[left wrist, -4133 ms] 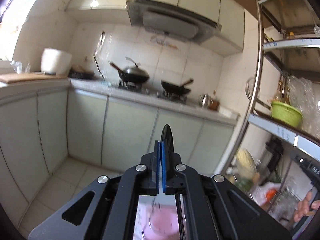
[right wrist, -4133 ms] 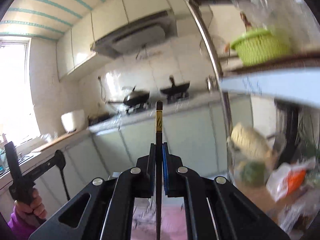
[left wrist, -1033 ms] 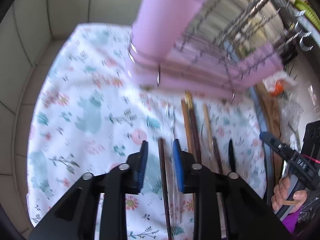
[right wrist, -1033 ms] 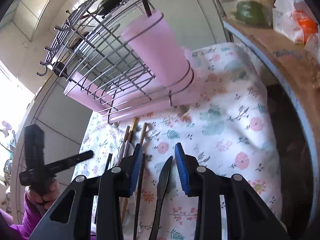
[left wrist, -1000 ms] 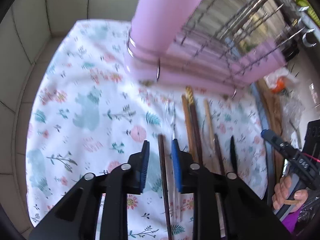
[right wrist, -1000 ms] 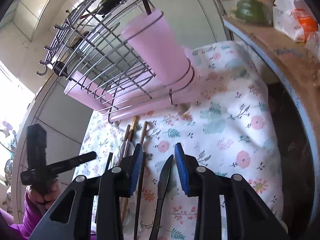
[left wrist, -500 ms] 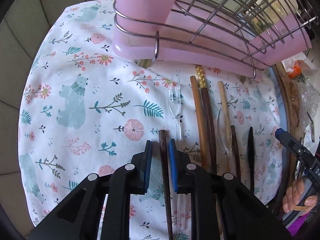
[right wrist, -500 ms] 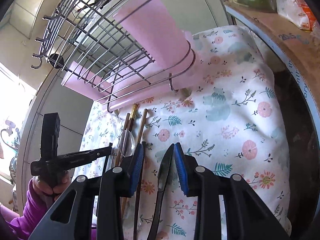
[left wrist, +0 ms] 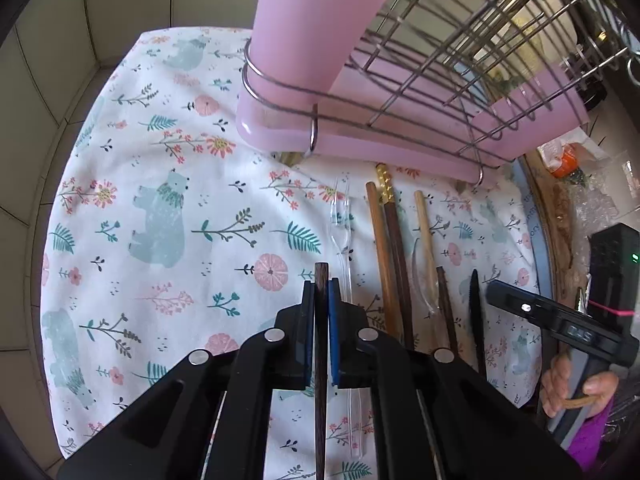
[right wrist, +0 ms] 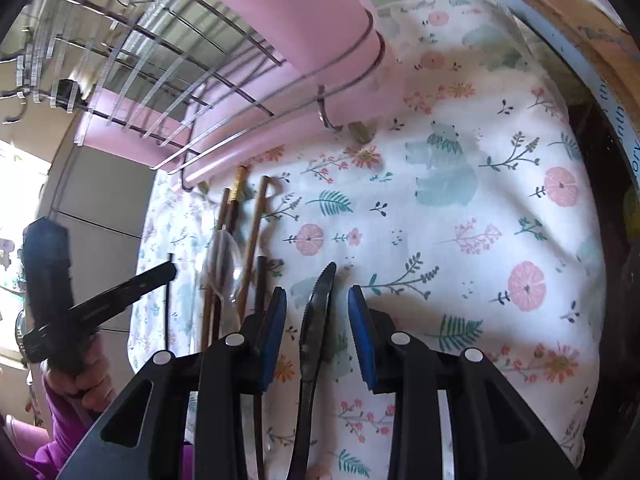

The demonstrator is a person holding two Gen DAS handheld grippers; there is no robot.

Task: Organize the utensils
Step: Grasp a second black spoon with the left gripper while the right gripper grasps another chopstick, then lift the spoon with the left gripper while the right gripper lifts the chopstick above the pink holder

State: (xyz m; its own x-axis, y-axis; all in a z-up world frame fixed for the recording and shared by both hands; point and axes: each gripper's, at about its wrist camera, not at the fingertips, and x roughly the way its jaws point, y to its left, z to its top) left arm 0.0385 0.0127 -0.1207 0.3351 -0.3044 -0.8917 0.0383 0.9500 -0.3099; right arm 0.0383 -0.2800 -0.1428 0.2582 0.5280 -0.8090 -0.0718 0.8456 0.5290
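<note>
Since a second ago, the left gripper [left wrist: 321,292] has gone from straddling the dark chopstick [left wrist: 321,360] with a clear gap on each side to nipping it: its jaws are closing, blue pads flat against the stick's two sides. Half a second back a sliver of cloth was still showing between pad and wood. The rack [left wrist: 460,52] is filling more of both views than before, and in the right view it is smeared with motion.

The right gripper [right wrist: 316,312] is hanging over the black knife [right wrist: 314,328], jaws apart, pads clear of the blade on both sides. The knife is lying flat on the cloth [right wrist: 480,208], its serrated edge and pointed tip aiming toward 12 o'clock.

The chopstick is a slim square-ended rod of dark wood, its tip poking out past the pads toward 12 o'clock. At 3 o'clock of it, a clear plastic fork [left wrist: 344,240] is lying just beside, then two brown wooden chopsticks [left wrist: 390,264], one capped with a ribbed gold end, then a pale bamboo one [left wrist: 425,228] with a clear spoon [left wrist: 420,280] against it.

The cloth is white cotton printed with bears, ferns and pink flowers. At 12 o'clock, the rack is standing as bent steel wire over a glossy pink plastic tray [left wrist: 360,144], with a smooth pink cup [left wrist: 316,20] ringed at its corner.
</note>
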